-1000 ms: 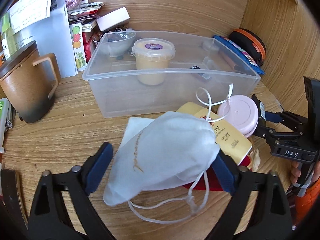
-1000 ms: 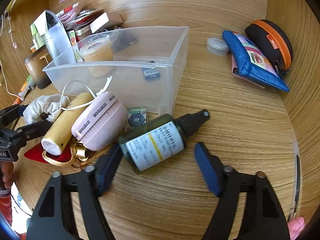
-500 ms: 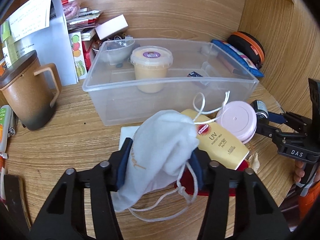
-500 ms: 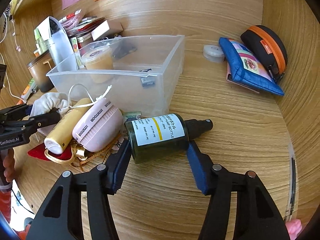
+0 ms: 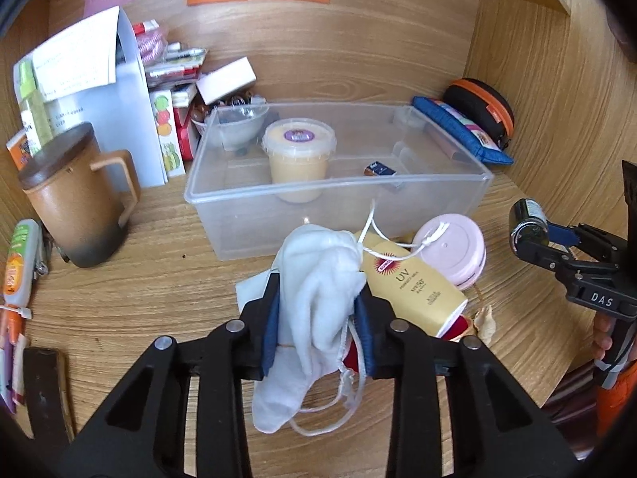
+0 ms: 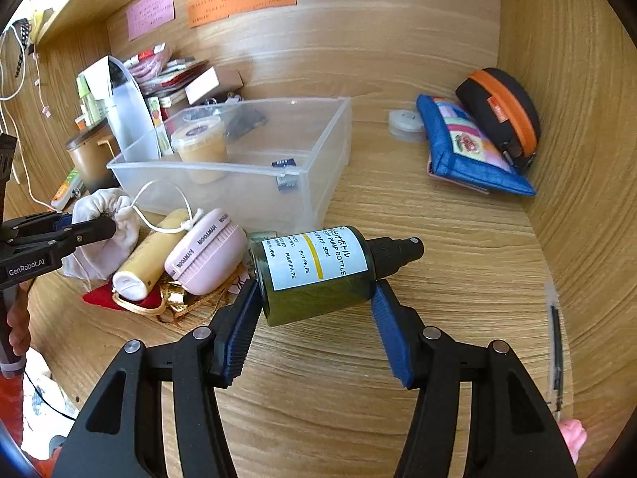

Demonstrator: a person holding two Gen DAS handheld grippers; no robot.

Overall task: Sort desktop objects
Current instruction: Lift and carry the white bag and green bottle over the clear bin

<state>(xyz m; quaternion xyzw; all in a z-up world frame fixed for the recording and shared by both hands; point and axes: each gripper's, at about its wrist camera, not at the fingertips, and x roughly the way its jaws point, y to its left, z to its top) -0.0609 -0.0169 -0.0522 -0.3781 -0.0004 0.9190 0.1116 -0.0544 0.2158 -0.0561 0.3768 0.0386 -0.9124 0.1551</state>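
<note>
Closing on the white pouch (image 5: 318, 298), the left gripper (image 5: 318, 318) now pinches it; the right gripper (image 6: 314, 302) clamps the green bottle (image 6: 314, 271), newly lifted off the desk (image 6: 438, 239), bin (image 5: 338, 183) next.

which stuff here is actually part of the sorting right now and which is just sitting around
In play:
- white drawstring pouch, left gripper closing on it
- green pump bottle, held in right gripper
- clear plastic bin, likely where things go
- yellow UV tube and pink round case, probably next

Just lying about:
- brown mug
- blue pouch
- orange-zip case
</note>
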